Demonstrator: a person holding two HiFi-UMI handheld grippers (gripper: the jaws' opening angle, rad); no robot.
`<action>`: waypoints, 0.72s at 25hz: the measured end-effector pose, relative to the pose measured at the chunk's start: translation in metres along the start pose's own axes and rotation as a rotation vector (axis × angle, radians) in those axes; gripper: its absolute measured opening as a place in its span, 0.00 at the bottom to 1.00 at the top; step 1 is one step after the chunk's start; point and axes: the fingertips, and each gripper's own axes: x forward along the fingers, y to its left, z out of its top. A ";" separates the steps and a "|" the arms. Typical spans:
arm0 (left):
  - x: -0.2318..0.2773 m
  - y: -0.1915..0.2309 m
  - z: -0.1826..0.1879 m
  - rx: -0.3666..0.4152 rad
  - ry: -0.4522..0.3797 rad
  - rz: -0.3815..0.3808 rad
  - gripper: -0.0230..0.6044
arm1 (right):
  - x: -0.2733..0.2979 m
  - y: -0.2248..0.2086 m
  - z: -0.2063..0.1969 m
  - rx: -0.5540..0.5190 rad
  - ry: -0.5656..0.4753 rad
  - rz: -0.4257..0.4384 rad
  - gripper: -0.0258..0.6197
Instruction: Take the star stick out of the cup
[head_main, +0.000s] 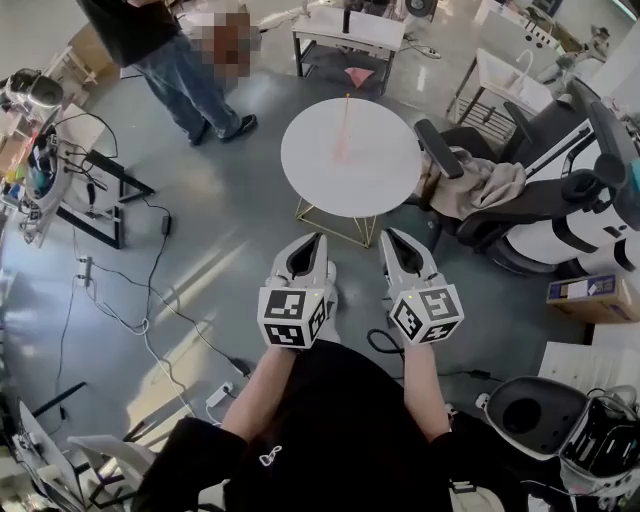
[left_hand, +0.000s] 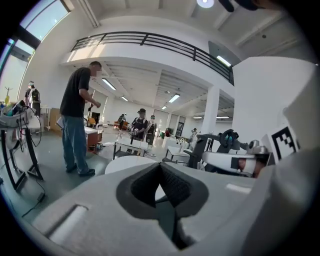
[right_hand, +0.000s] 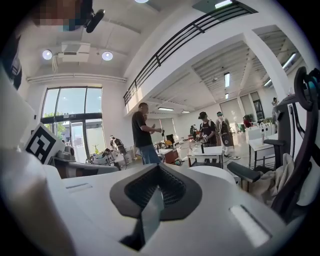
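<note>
Two claws, left claw (head_main: 319, 240) and right claw (head_main: 387, 235), both closed and empty, mid-frame below round table (head_main: 385, 175). Star stick (head_main: 346, 125) upright there, upper centre, head view only. Office chair (head_main: 470, 190) right; person (head_main: 170, 50) upper left.

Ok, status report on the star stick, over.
Left gripper, right gripper shut, empty, short of round table. Star stick upright in cup. Nothing in between.

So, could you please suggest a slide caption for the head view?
Left gripper and right gripper, both shut and empty, held short of the round table.
</note>
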 end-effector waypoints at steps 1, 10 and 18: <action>0.008 0.003 -0.004 -0.010 0.016 -0.006 0.04 | 0.006 -0.006 -0.002 0.006 0.006 -0.006 0.05; 0.107 0.046 -0.005 -0.021 0.110 -0.022 0.04 | 0.093 -0.065 0.005 0.009 0.043 -0.021 0.05; 0.190 0.088 0.037 -0.046 0.107 -0.046 0.04 | 0.181 -0.101 0.046 -0.047 0.051 0.010 0.13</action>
